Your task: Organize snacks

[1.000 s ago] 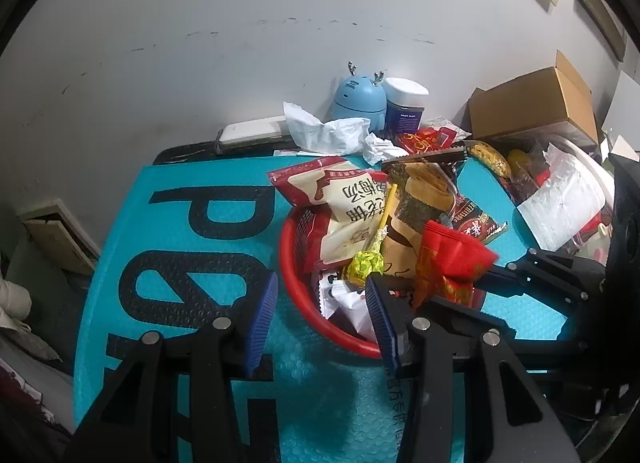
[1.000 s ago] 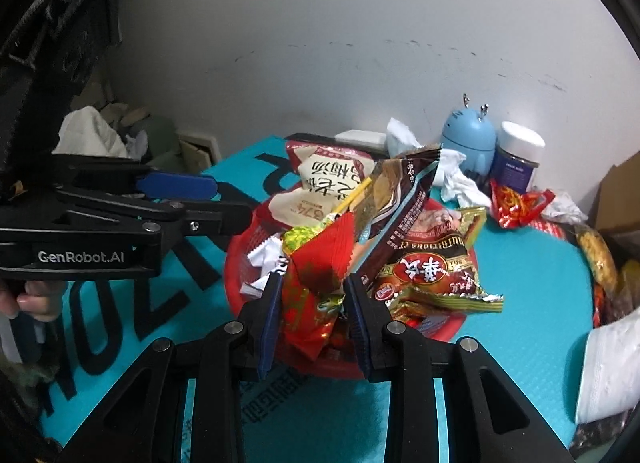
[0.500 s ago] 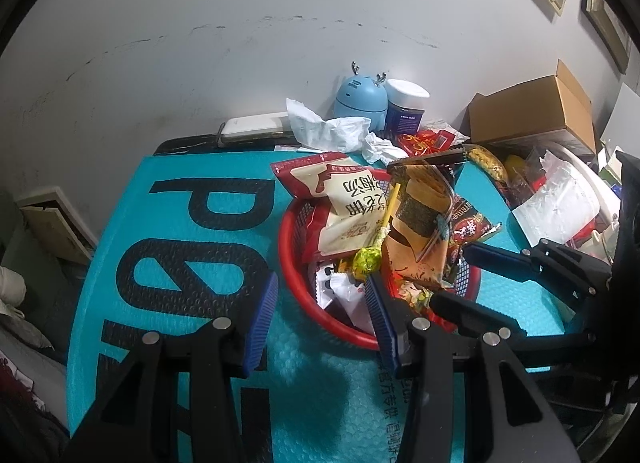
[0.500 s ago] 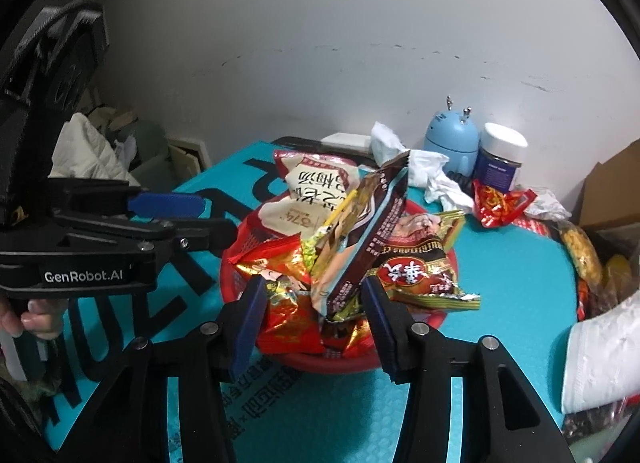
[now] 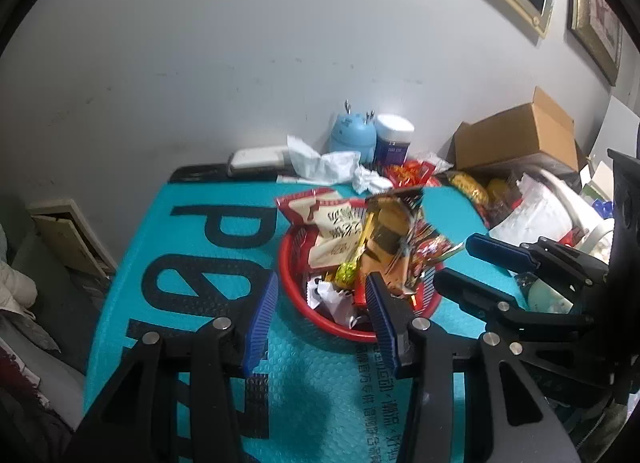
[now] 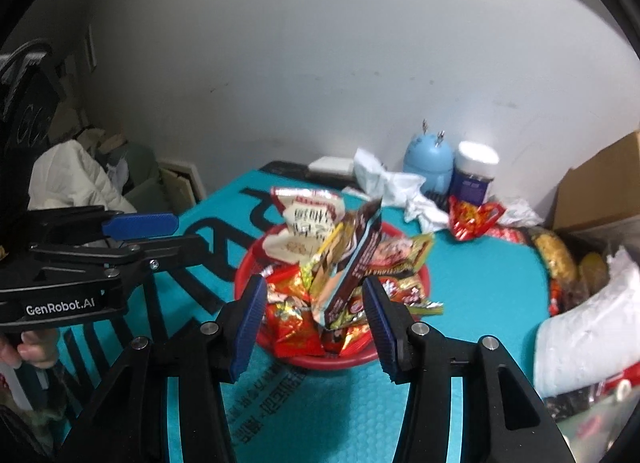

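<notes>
A red basket (image 5: 292,287) (image 6: 248,275) on the teal mat (image 5: 200,243) is heaped with snack packets. A white-and-red bag (image 5: 336,223) and a brown bar wrapper (image 6: 360,255) stick up from the pile. A red foil packet (image 6: 296,327) lies at the basket's near edge. My right gripper (image 6: 314,327) hovers open above and in front of that edge, with nothing between its pads. My left gripper (image 5: 320,323) is open and empty too, held over the basket's near left rim. Each gripper shows in the other's view, the left gripper (image 6: 140,223) and the right gripper (image 5: 496,255).
At the back by the wall stand a blue deer-shaped gadget (image 5: 352,135), a white-lidded jar (image 5: 394,139) and crumpled tissues (image 5: 320,161). A loose red packet (image 6: 472,217) lies near them. A cardboard box (image 5: 516,135) and a white bag (image 5: 536,215) crowd the right.
My right gripper opened and let go of the red foil packet, which now lies in the basket. Both grippers rose and drew back from the basket.
</notes>
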`<state>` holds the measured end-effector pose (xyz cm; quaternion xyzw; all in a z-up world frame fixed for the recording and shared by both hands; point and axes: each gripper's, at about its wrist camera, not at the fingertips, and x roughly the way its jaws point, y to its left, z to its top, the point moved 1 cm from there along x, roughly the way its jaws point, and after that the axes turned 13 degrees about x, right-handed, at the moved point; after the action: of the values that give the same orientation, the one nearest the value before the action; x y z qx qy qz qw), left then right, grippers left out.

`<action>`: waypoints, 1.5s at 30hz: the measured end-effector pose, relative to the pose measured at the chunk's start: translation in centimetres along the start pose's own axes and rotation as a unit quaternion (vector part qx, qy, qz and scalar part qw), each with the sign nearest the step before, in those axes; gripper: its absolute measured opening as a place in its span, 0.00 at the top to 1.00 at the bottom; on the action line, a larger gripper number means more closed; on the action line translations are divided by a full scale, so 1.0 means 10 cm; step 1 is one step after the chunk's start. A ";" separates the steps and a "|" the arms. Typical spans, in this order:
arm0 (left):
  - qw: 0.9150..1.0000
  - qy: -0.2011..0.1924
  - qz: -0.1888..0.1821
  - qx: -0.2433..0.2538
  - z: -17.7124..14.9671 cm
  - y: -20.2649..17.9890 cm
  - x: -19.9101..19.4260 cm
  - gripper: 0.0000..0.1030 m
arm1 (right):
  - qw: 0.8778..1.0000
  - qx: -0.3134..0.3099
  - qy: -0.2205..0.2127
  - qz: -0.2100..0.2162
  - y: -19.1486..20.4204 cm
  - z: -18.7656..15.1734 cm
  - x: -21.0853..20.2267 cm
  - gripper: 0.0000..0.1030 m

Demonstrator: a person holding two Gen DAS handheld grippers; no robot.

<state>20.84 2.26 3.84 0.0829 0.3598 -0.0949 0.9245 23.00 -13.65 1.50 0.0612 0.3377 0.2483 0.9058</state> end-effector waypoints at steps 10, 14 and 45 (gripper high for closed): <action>0.998 -0.049 0.034 0.008 0.13 -0.11 -0.57 0.57 | 0.999 0.009 -0.045 -0.021 0.12 0.17 -0.62 0.43; 0.997 -0.071 0.043 0.008 0.15 -0.16 -0.77 0.28 | 0.997 0.007 -0.066 -0.028 0.15 0.20 -0.87 0.33; 0.995 -0.091 0.026 0.022 -0.67 -0.83 -1.68 0.15 | 0.994 0.045 -0.072 -0.071 0.23 -0.74 -1.92 0.05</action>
<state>2.45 -2.33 9.70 0.1035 0.2693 -0.0857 0.9536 4.82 -21.48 7.63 0.0951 0.2861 0.1632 0.9394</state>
